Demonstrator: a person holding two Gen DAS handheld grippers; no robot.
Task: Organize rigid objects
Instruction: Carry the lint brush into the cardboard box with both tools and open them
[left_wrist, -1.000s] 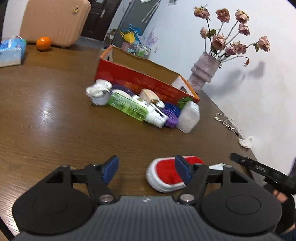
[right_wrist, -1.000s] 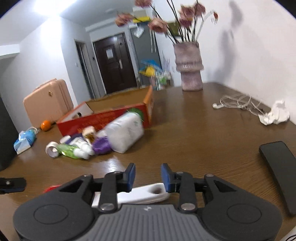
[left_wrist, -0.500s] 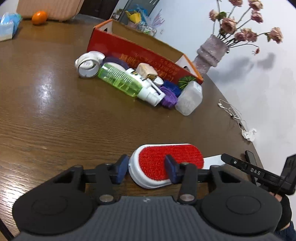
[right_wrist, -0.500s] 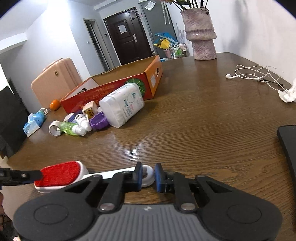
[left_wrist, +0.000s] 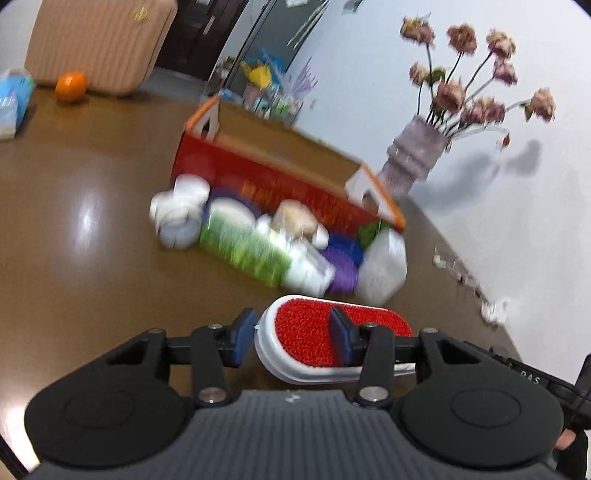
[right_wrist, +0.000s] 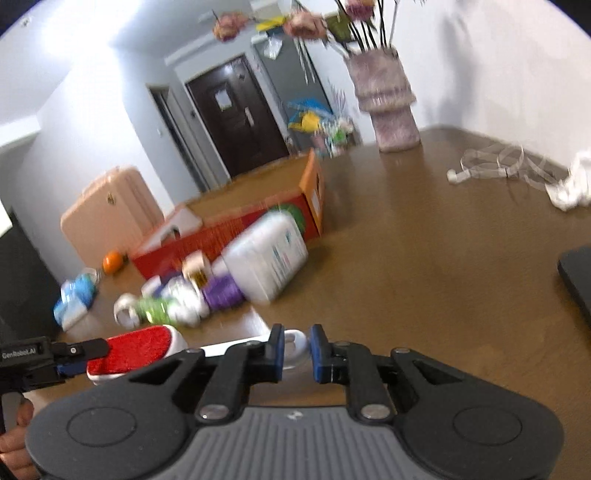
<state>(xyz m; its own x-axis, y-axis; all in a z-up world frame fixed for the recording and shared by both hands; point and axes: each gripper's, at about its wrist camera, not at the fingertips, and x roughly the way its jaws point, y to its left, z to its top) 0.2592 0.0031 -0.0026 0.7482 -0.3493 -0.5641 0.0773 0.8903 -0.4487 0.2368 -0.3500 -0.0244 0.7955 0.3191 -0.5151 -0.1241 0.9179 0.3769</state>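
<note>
Left gripper (left_wrist: 291, 341): jaws set around the head end of the brush (left_wrist: 332, 343), one blue pad on the outer white rim, the other lying over the red pile. Contact looks likely but a thin gap shows at the left pad; cannot tell whether it is clamped or only closing. Right gripper (right_wrist: 297, 349): pads either side of the white handle loop, slim gaps visible both sides, so cannot tell if it bears on the handle. Both views are motion-blurred.

Largest to smallest:
- Table (right_wrist: 424, 258): glossy wood, probably slick under hard plastic.
- Box (left_wrist: 280, 173): red, open-topped, far side of the pile; judged the destination.
- Pile just in front of the box, items touching: white tub (right_wrist: 266, 254), green bottle (left_wrist: 243, 251), tape roll (left_wrist: 175, 218), purple lid (right_wrist: 221, 293). Details blurred.
- Brush: long, white plastic body with red pile face, held between the two grippers near the table's front edge; whether it sits on the wood or just above it cannot be told.

Handling judgement: brush is light and stiff, not fragile. Smooth body and curved rim may slip from a narrow pinch; the red pile gives slightly and offers more grip. Best hold: across the head's width, rim to rim, or on the flat handle shank, not the rounded loop end. One gripper should carry it.
</note>
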